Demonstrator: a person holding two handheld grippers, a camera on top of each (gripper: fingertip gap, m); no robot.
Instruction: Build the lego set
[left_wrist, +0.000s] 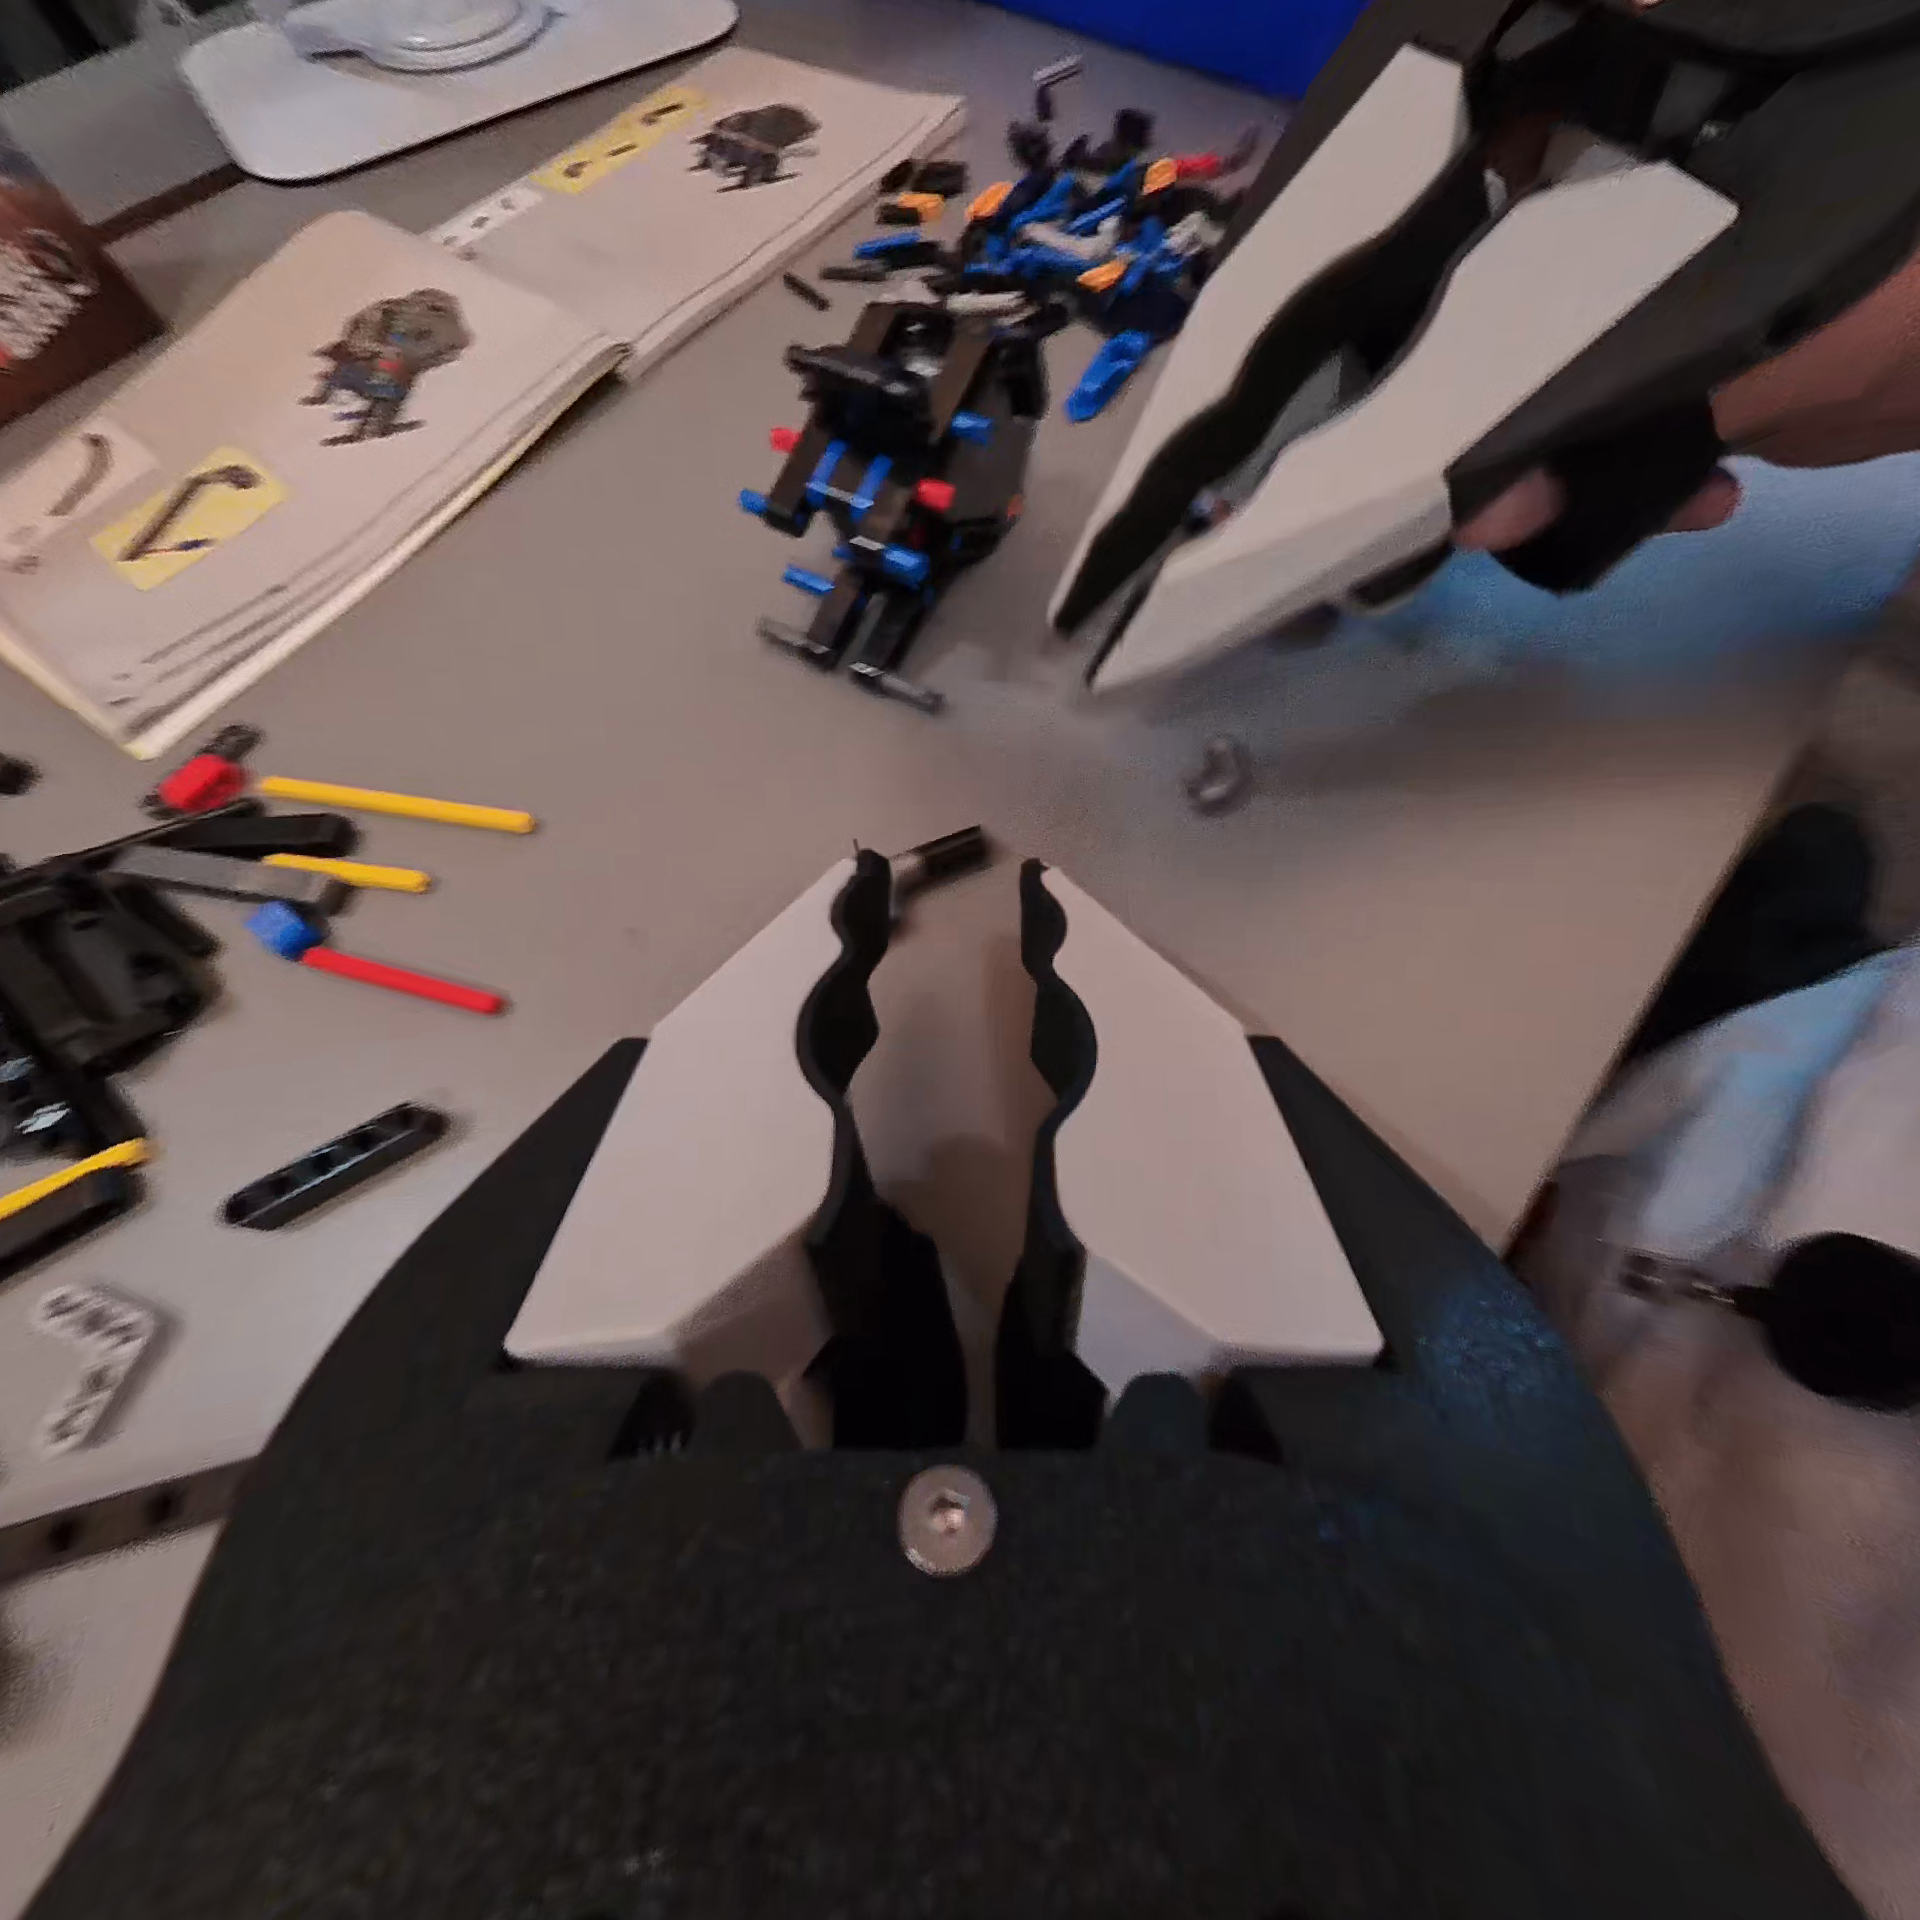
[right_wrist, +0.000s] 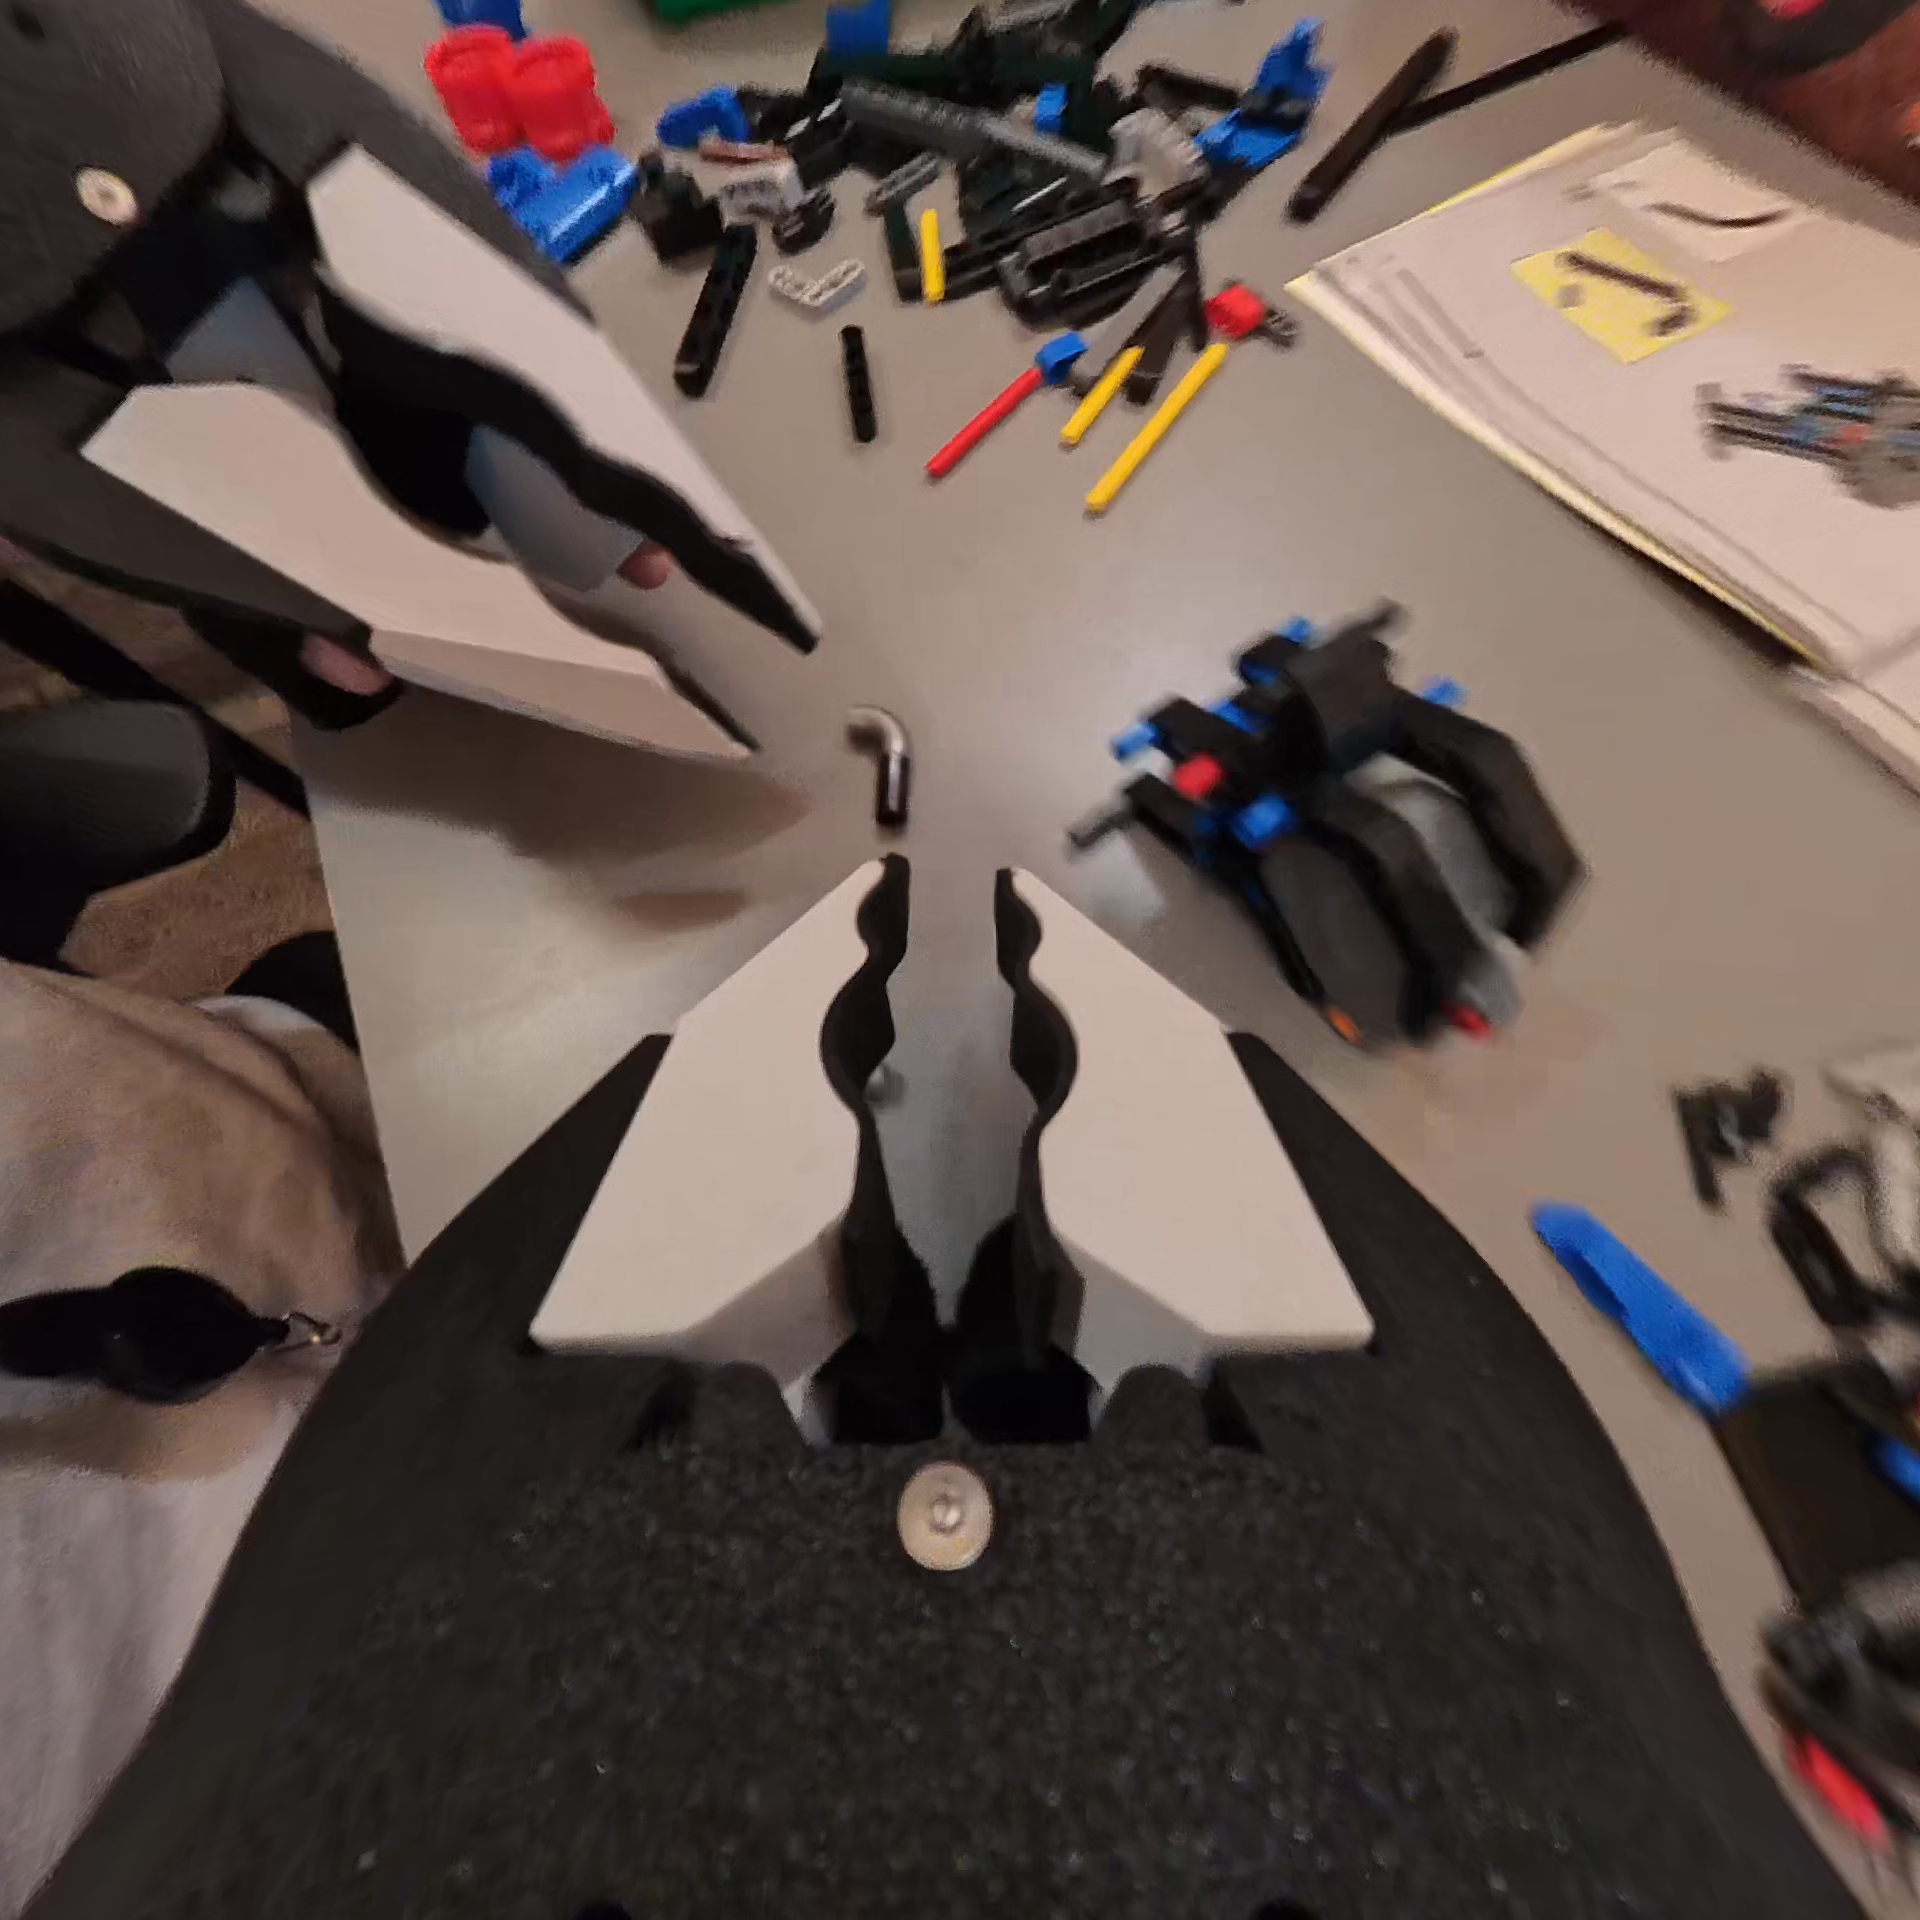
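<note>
my left gripper is released, holding nothing; a small black pin lies on the table just beyond its tips. my right gripper is also released, the pin just ahead, near the table's near edge. the black-and-blue model sits further in.

A plain grey tabletop fills most of both views, matte, with soft indoor light giving a pale sheen. Its near edge runs to the right of the left gripper, and beyond it lies tan carpeted floor. Far ahead to the left sits a pale tray; ahead to the right, a blue surface.
</note>
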